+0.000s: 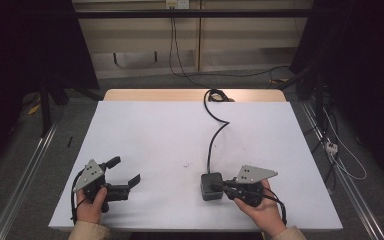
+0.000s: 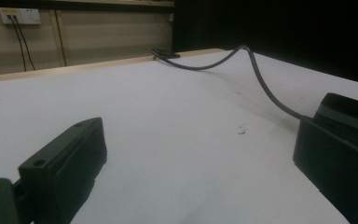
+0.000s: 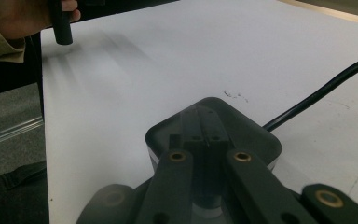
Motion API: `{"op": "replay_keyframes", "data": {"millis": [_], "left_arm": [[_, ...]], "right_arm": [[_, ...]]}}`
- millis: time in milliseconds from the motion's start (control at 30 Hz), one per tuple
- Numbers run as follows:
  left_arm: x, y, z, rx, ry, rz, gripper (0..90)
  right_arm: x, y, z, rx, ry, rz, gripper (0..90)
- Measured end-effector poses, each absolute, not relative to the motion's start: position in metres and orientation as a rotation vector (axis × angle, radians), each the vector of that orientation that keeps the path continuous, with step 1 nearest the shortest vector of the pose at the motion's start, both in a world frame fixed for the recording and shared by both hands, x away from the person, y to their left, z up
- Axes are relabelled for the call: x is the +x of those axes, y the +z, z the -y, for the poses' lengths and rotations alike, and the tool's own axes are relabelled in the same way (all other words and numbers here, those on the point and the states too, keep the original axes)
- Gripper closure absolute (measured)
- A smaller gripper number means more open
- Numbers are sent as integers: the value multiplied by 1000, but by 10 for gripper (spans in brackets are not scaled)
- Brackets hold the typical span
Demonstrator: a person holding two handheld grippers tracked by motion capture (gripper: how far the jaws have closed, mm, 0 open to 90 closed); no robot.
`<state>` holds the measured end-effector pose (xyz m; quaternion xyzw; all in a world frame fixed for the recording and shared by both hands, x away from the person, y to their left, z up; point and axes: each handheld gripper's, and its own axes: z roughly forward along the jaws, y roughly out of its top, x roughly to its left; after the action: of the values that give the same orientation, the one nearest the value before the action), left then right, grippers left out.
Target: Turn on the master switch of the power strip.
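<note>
High view: your left claw (image 1: 127, 177) gapes wide at seven o'clock on the matte white surface (image 1: 155, 135); your right claw (image 1: 220, 188) pinches the rounded black box (image 1: 211, 186) at five o'clock.

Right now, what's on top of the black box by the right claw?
The right claw lies across the top of the black box, jaws close together. The box's glossy lid shows around them. A cable leaves its far side. The lid beneath the jaws is covered.
</note>
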<state>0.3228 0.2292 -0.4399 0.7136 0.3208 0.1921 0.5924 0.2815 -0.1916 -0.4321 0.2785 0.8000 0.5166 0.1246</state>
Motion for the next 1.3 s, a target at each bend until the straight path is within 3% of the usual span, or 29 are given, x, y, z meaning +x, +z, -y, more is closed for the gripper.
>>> {"op": "replay_keyframes", "data": {"millis": [1300], "left_arm": [[322,-440,-228,1661,447,-749,23]], "right_arm": [[281,-432,191,815,1503,-2331,900]]}}
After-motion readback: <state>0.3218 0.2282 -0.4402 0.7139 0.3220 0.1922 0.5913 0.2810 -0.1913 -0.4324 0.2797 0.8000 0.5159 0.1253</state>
